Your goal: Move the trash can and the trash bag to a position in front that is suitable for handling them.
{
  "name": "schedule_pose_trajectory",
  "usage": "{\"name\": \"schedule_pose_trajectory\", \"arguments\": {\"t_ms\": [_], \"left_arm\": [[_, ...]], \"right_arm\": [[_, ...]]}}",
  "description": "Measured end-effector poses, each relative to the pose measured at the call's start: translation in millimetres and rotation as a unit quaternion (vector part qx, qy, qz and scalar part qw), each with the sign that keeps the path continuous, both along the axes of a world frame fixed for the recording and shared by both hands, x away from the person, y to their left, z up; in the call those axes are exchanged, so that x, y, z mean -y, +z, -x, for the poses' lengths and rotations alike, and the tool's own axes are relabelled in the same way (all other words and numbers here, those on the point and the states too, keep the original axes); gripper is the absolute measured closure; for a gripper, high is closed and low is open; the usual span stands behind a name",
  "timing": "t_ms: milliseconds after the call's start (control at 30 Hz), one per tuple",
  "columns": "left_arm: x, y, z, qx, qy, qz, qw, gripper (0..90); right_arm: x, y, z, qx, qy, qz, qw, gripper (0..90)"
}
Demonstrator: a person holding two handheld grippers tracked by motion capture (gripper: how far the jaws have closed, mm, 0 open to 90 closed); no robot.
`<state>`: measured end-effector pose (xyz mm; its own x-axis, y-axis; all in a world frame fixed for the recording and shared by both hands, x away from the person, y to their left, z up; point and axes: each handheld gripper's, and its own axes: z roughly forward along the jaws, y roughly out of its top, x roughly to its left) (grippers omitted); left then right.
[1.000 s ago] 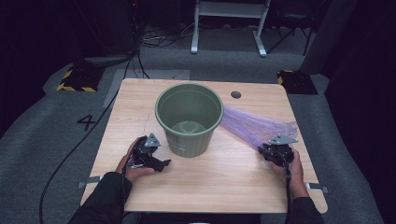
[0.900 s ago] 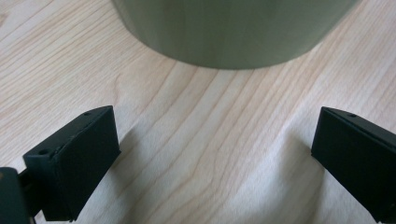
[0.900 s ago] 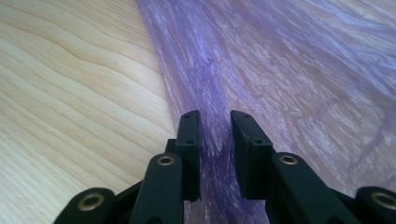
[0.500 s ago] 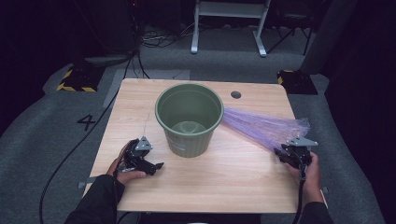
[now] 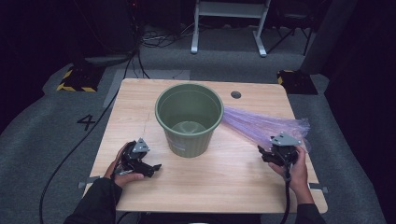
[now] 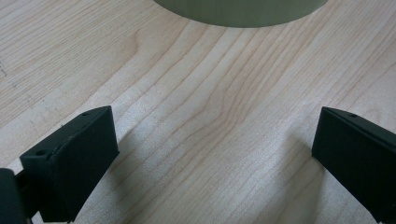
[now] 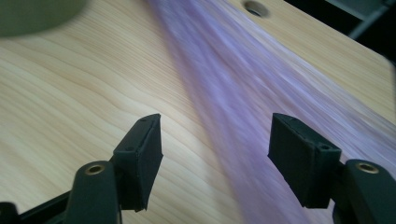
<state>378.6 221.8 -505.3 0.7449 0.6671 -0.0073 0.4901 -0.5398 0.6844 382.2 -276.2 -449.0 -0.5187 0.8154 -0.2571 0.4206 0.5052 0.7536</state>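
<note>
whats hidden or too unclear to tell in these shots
- Purple bag: smeared by motion blur in the right gripper view, so folds and mouth are unreadable.
- Green bin: the left gripper view's top edge cuts off all but its base.
- Bin's far outer wall: hidden by the bin itself, high view.

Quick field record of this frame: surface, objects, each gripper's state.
surface: wooden table
bin: green bin, upright, mid-table, nothing visible inside
bag: purple plastic bag, flat on the table, right of the bin, one end running in behind it
left gripper: open, low over bare wood near the bin's base
right gripper: jaws just been opening, apart above the bag, pads not pressing on it
cable hole: grommet behind the bin
</note>
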Motion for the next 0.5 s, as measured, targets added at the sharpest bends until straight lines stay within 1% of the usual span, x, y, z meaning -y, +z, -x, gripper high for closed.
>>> {"name": "schedule_pose_trajectory", "arguments": {"t_ms": [33, 100, 133, 200, 233, 300, 333, 367, 400, 433, 467, 500], "left_arm": [[-0.2, 0.1, -0.2, 0.001, -0.001, -0.001, 1.0, 0.0], [-0.5, 0.0, -0.8, 0.001, -0.003, 0.0, 1.0, 0.0], [-0.4, -0.2, -1.2, -0.001, -0.003, 0.002, 1.0, 0.0], [-0.3, -0.3, -2.9, 0.0, -0.006, 0.002, 1.0, 0.0], [-0.1, 0.0, -3.4, -0.002, -0.005, 0.001, 1.0, 0.0], [0.5, 0.0, -5.2, -0.001, -0.005, 0.0, 1.0, 0.0], [0.8, 0.2, -6.4, 0.001, -0.005, -0.002, 1.0, 0.0], [1.4, -0.1, -6.6, -0.002, -0.003, 0.001, 1.0, 0.0], [1.2, 0.2, -7.0, -0.001, -0.004, -0.001, 1.0, 0.0], [1.2, 0.2, -7.4, 0.0, -0.004, -0.001, 1.0, 0.0], [1.2, -0.1, -7.7, -0.001, -0.004, 0.001, 1.0, 0.0], [0.8, -0.1, -8.0, 0.0, -0.004, 0.001, 1.0, 0.0]], "right_arm": [[-6.9, 0.1, -1.5, -0.004, 0.012, -0.007, 0.9999, 34.6], [-18.7, -1.1, -5.0, -0.007, 0.028, -0.014, 0.9995, 33.2], [-25.2, -2.0, -7.1, -0.008, 0.035, -0.019, 0.9992, 31.1], [-39.0, -3.7, -11.1, -0.013, 0.049, -0.037, 0.998, 28.8], [-50.3, -4.7, -12.9, -0.013, 0.067, -0.047, 0.9966, 27.5], [-62.2, -6.0, -14.9, -0.013, 0.089, -0.058, 0.9943, 27.2], [-70.5, -6.8, -16.4, -0.018, 0.1, -0.066, 0.9926, 27.2], [-80.9, -8.0, -18.9, -0.022, 0.118, -0.078, 0.9897, 27.2], [-89.6, -9.1, -20.6, -0.027, 0.129, -0.085, 0.9876, 28.2], [-96.4, -9.8, -21.6, -0.029, 0.136, -0.085, 0.9866, 31.7], [-107.0, -11.4, -22.3, -0.03, 0.153, -0.078, 0.9847, 40.7], [-114.5, -12.8, -22.9, -0.033, 0.172, -0.074, 0.9819, 43.1]]}}
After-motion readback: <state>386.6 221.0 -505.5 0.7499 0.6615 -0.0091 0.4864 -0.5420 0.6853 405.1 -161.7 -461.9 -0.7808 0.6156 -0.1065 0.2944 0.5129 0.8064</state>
